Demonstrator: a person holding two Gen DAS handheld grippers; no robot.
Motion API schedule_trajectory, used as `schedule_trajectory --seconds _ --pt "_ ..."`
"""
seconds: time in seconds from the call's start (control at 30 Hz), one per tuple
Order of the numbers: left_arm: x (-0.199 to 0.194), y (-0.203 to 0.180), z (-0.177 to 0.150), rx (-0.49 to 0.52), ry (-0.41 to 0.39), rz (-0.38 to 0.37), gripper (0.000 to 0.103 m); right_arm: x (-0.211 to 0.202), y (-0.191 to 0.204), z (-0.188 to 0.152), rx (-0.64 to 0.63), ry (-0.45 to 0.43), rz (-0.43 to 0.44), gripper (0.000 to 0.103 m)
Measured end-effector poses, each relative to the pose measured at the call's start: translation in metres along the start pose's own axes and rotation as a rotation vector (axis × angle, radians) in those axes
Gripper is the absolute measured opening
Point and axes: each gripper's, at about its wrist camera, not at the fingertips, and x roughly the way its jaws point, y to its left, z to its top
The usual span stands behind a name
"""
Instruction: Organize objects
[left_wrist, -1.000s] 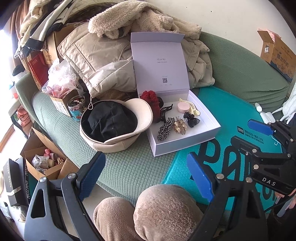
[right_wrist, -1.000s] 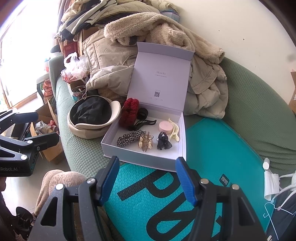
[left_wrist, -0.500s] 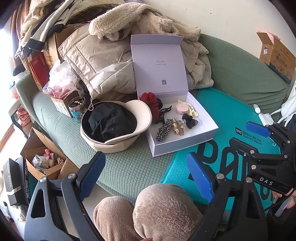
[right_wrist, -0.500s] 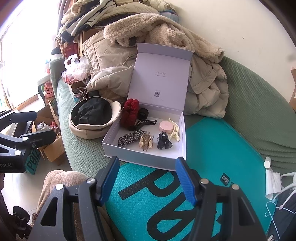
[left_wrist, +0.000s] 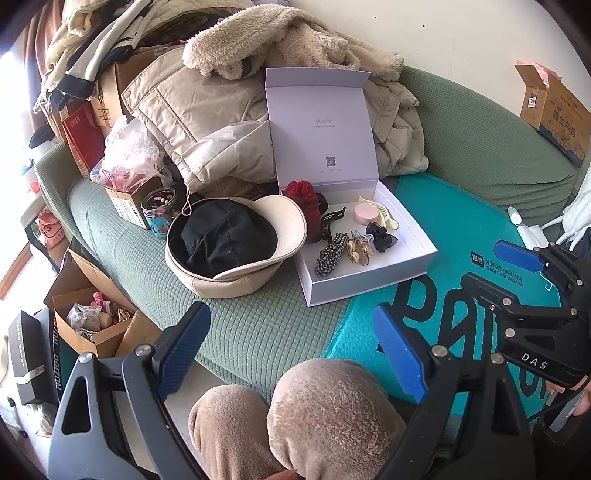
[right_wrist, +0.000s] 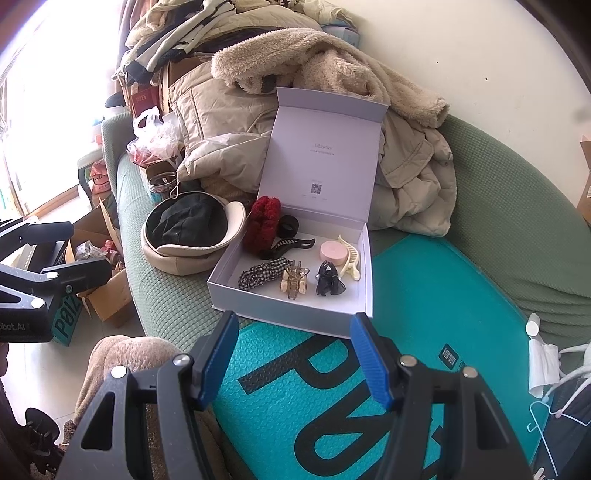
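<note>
An open lavender box (left_wrist: 402, 229) (right_wrist: 360, 266) sits on the green sofa, lid upright. Inside lie a red fuzzy scrunchie (left_wrist: 304, 203) (right_wrist: 262, 221), a black claw clip (right_wrist: 288, 245), a checked scrunchie (left_wrist: 328, 254) (right_wrist: 262, 277), a tan claw clip (left_wrist: 358, 249) (right_wrist: 293, 282), a black bow (left_wrist: 382, 238) (right_wrist: 328, 282), a pink round case (left_wrist: 364, 214) (right_wrist: 332, 251) and a cream clip (right_wrist: 351, 258). My left gripper (left_wrist: 291, 350) is open and empty above the person's knees. My right gripper (right_wrist: 293, 354) is open and empty in front of the box, over the teal mailer (right_wrist: 424, 314).
A cream hat with black lining (left_wrist: 229, 243) (right_wrist: 192, 229) lies left of the box. Coats (left_wrist: 221, 110) are piled behind. A jar (left_wrist: 159, 212), a plastic bag (left_wrist: 129, 158) and cardboard boxes (left_wrist: 92, 325) stand at the left. The right gripper (left_wrist: 532, 291) shows at the right edge.
Both cameras have drifted slightly, so the box sits a little farther in each view. Both grippers stay open and empty.
</note>
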Motion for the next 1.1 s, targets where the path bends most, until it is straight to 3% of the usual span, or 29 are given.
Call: schedule_trajectory --seconds 1.1 --pt "-0.044 -0.04 -0.035 0.021 -0.02 0.017 0.089 -0.046 -0.007 -0.031 0.022 -0.043 0.005 0.064"
